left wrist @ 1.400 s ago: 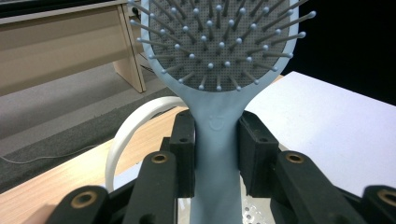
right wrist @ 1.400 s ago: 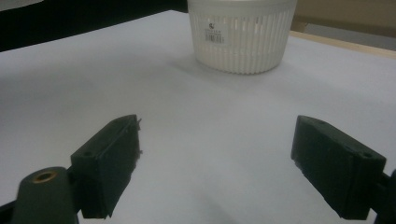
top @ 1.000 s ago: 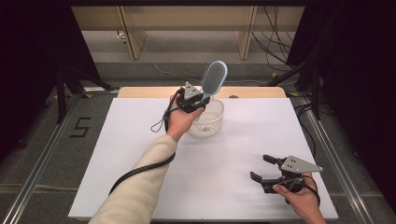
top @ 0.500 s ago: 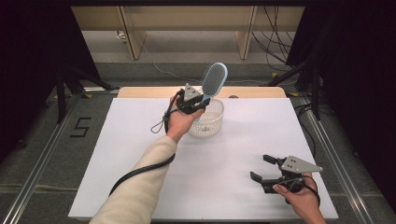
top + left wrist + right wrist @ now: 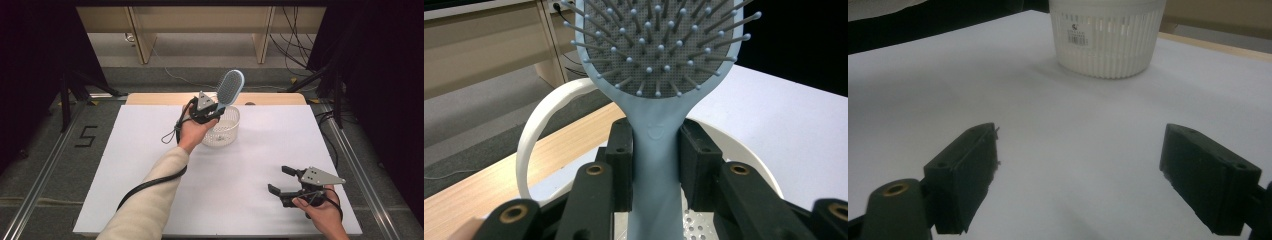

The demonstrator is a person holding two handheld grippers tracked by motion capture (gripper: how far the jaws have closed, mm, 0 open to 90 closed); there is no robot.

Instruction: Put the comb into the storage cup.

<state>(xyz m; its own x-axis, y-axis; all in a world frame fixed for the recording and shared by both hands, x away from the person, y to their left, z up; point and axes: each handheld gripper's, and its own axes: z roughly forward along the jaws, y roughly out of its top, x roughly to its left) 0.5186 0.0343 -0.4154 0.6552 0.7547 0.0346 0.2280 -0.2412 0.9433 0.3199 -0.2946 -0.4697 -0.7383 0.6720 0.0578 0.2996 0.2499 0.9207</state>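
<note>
nothing has shifted since the earlier frames: both hands sit where they sat, and the hairbrush (image 5: 229, 88) keeps the same tilt above the basket (image 5: 222, 129).

left tool (image 5: 216, 107) is clenched on the pale blue handle of the hairbrush; in the left gripper view the two black jaws press the handle (image 5: 657, 150) from both sides, and the bristled head (image 5: 659, 42) rises from them toward twelve o'clock. in the high view the brush head leans toward one o'clock from the tool, its grey bristle pad facing the camera, and it hangs in the air just over the far rim of the basket, not inside it. the left hand (image 5: 192, 131) holds the tool at about nine o'clock of the basket, with the cream sleeve (image 5: 150, 200) stretching down toward six o'clock and a black cable (image 5: 150, 184) looping beside it.

the white slotted basket stands upright on the white surface (image 5: 125, 165), toward twelve o'clock of its centre, close to the wooden edge (image 5: 160, 98) at the far side. its rim (image 5: 531, 135) curves behind the jaws in the left gripper view.

right tool (image 5: 280, 181) is released, jaws spread wide with nothing between them, low above the surface near five o'clock, well apart from the basket. in the right gripper view the basket (image 5: 1107, 37) stands at twelve o'clock, beyond the open jaws, with a small label on its wall. the right hand (image 5: 322, 215) grips that tool from the six o'clock side.
</note>
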